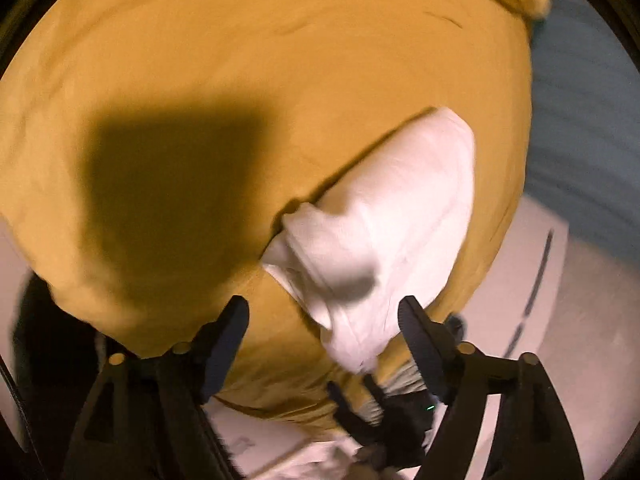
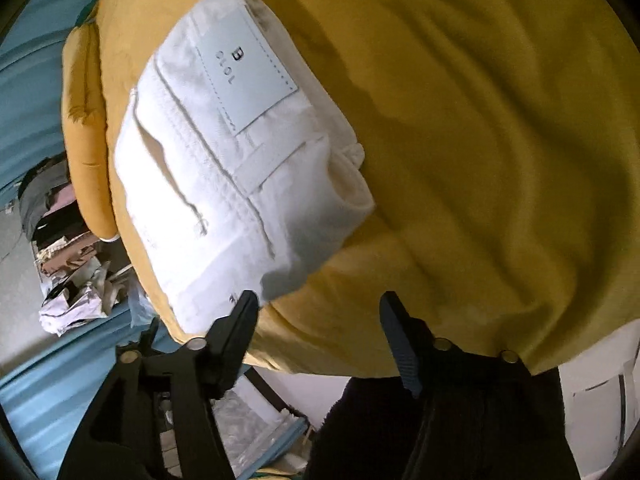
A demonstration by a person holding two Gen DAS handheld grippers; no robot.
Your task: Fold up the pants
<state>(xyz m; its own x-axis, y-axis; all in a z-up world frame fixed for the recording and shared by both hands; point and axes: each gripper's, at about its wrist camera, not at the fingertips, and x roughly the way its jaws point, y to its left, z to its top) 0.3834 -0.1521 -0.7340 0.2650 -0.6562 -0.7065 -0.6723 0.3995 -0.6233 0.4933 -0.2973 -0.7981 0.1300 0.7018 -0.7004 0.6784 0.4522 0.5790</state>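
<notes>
The left gripper (image 1: 322,330) hangs over the near edge of the yellow cover (image 1: 240,80), its 2 black fingers (image 1: 226,344) spread wide with nothing between them. Between and just beyond the fingertips lies the white pants (image 1: 380,236), folded into a compact bundle; the right-hand finger sits just beside the bundle's near corner, and whether it touches the cloth cannot be told through the blur. A large dark shadow (image 1: 160,192) falls on the cover to the left of the bundle. Low in this view, a second black gripper shape (image 1: 384,420) shows under the cover's edge.

The right gripper (image 2: 318,312) is also spread apart and holds nothing. Its left finger (image 2: 236,332) has its tip at the near edge of the folded pants (image 2: 224,168); the right finger (image 2: 400,344) stands over bare yellow cover (image 2: 480,140), apart from the bundle. From here the pants show a waistband with a pale blue label (image 2: 250,76) stitched on, a belt loop (image 2: 272,168) below it and a loose thread on the fabric. The bundle rests flat on the cover, near its left edge.

Past that edge, a yellow cushion (image 2: 84,128) runs alongside, with blue floor (image 2: 36,60) behind and a heap of mixed clothes (image 2: 68,248) lying on it
</notes>
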